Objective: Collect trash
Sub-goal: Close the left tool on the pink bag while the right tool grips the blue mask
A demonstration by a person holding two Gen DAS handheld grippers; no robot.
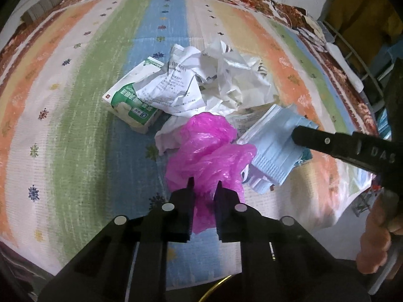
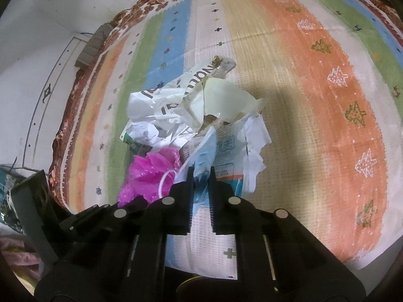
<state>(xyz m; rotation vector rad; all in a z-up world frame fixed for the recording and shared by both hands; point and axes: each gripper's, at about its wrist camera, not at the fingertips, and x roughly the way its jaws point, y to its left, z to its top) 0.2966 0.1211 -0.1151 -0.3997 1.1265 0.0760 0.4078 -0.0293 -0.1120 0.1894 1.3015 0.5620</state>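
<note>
Two tools were at work on one heap of trash, which lay in the middle of the striped bed cover.

From the left wrist view, my left tool was closed on the pink plastic bag, with the thin film bunched between both fingers. Just beside it, on the right, my right tool touched the blue face mask. Behind them lay the crumpled white paper, and a green and white carton partly under it. My right hand showed at the edge.

From the right wrist view, my right tool was closed on the mask, its soft pleated cloth pressed between the fingers. The pink bag was near on the left, touching the mask, and a white plastic bag with print lay on top of the heap behind.

I judged all these things very light and soft. The pink film was slippery and could slide out, so a thick bunched fold was the best place to hold. The mask was limp, so its middle was safer than a loop.
</note>
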